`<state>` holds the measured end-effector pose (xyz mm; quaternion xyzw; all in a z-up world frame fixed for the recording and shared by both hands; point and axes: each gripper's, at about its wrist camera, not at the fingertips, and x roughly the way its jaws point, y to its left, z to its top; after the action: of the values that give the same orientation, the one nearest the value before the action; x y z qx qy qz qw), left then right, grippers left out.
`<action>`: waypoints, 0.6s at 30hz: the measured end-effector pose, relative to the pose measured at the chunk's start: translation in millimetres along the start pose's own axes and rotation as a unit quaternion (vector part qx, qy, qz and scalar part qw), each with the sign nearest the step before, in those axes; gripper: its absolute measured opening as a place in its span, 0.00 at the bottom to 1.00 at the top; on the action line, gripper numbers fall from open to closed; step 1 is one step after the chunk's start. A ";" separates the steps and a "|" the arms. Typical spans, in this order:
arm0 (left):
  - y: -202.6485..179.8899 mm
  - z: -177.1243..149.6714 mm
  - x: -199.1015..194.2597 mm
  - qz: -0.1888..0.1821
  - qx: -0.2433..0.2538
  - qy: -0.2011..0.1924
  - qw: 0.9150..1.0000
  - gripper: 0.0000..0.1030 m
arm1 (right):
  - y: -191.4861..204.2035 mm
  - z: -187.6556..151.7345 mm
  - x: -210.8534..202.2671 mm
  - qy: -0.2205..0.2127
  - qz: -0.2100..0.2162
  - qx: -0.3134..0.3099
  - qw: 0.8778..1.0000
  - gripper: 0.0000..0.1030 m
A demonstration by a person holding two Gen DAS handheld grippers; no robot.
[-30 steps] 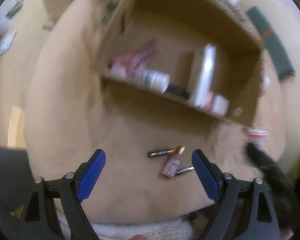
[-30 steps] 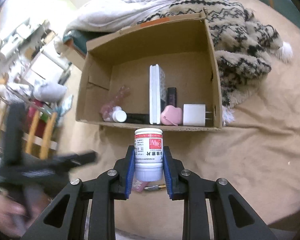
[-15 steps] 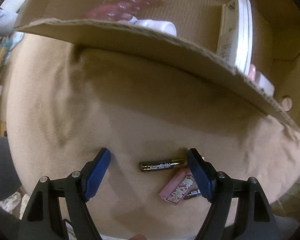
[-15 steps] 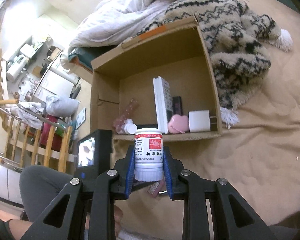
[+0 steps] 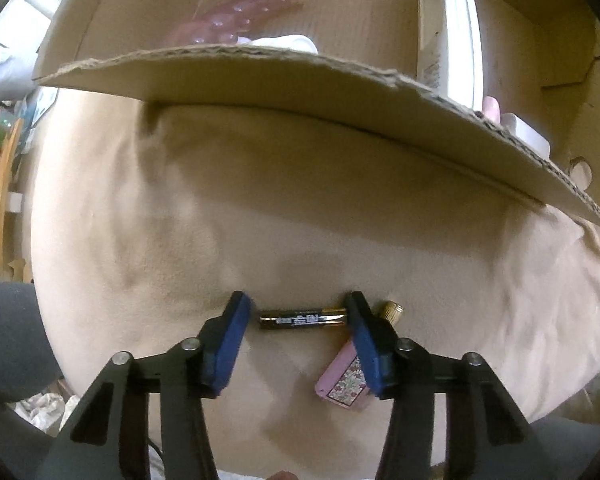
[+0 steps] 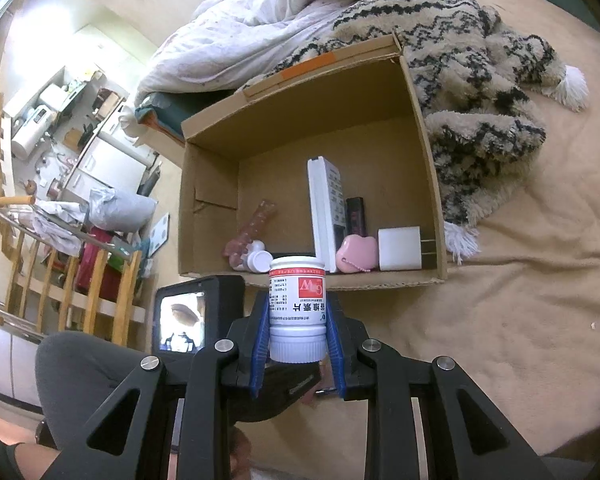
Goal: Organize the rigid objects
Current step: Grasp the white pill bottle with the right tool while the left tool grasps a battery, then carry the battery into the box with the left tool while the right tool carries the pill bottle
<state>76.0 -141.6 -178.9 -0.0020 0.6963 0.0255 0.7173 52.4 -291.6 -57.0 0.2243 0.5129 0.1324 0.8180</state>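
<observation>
**Left gripper drops onto the battery while the right holds the bottle**

Since a second ago the left gripper (image 5: 300, 312) has come down from above the cardboard box (image 6: 312, 280) to the tan bedsheet (image 5: 300, 208), and its jaws have just been closing, with the battery (image 5: 302, 318) lying lengthwise between them. The right blue pad meets the battery's gold end; a thin gap shows at the left pad, so the grip is not yet full. A pink floral case (image 5: 345, 384) with a gold cap lies just beside, partly under the right finger. The right gripper (image 6: 298, 332) is clamped on a white pill bottle (image 6: 297, 312), held upside down in front of the box, which holds a remote (image 6: 326, 212), a white charger (image 6: 399, 249) and a pink pouch (image 6: 356, 253).
</observation>
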 end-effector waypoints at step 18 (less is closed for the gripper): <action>63.9 -1.0 -64.5 -0.001 0.009 -0.049 0.999 0.39 | -12.7 -0.5 -2.6 -0.008 -0.045 0.009 0.999 0.27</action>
<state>70.6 -80.0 -112.5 0.0048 0.6607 0.0190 0.7504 50.6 -303.6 -61.5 0.2092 0.5173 0.0892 0.8250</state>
